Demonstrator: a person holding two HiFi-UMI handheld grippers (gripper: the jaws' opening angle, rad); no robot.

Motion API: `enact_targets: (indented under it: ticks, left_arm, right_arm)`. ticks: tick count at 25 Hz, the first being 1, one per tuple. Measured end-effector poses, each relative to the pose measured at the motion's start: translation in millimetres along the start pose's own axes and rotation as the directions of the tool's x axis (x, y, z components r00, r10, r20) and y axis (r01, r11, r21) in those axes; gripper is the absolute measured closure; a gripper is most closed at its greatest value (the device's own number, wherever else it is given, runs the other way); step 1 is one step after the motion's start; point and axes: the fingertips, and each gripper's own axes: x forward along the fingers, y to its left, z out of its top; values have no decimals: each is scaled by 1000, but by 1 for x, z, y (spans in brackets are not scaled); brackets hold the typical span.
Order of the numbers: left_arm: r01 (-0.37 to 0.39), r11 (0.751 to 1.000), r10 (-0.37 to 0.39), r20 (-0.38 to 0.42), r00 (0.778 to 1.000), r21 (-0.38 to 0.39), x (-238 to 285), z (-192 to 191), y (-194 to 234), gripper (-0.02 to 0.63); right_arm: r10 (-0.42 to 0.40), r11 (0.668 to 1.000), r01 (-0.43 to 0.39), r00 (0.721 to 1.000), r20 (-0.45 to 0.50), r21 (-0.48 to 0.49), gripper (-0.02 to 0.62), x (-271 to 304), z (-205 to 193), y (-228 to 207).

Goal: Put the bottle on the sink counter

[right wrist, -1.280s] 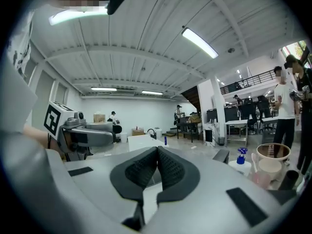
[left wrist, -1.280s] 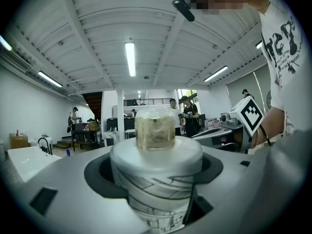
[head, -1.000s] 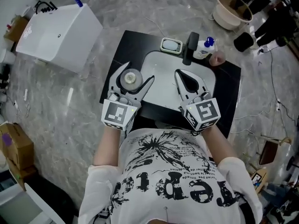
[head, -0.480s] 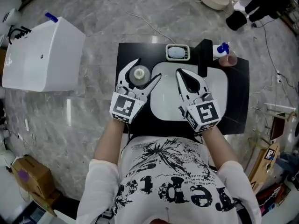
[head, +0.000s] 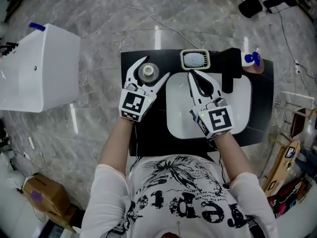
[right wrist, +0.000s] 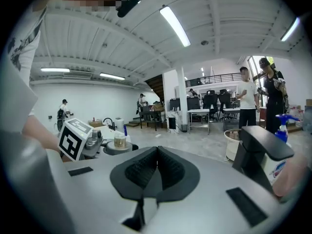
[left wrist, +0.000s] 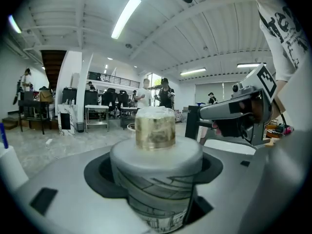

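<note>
A pale bottle with a gold cap (head: 147, 72) stands upright between the jaws of my left gripper (head: 153, 69), which is shut on it. It is over the black sink counter (head: 130, 133), just left of the white basin (head: 178, 125); whether it rests on the counter I cannot tell. In the left gripper view the bottle (left wrist: 155, 179) fills the space between the jaws of the left gripper (left wrist: 156, 191). My right gripper (head: 192, 75) is shut and empty over the basin. Its dark pads (right wrist: 146, 168) press together in the right gripper view.
A soap dish (head: 195, 59), a black faucet (head: 231, 72) and a blue-topped spray bottle (head: 251, 58) line the counter's far edge. A large white box (head: 37, 68) stands on the floor to the left. A cable (head: 148, 14) lies on the marble floor beyond.
The head view has shifted, so the counter now lies squarer and lower in frame. Both grippers have moved slightly toward the far edge. The left stays shut on the bottle.
</note>
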Motion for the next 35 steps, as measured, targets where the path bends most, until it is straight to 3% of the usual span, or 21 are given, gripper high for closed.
enact_targets:
  ticks: [14, 22, 35]
  left_arm:
    - [53, 998, -48, -169, 984, 28, 54, -57, 28, 256]
    - [76, 997, -68, -204, 977, 32, 56, -60, 27, 256]
    - [43, 999, -44, -271, 961, -10, 33, -73, 22, 255]
  right_arm:
    - [-32, 998, 34, 999, -43, 53, 580, 52, -29, -31]
    - [-37, 997, 40, 998, -48, 64, 580, 58, -30, -33]
    - [-30, 999, 32, 999, -43, 43, 580, 44, -21, -17]
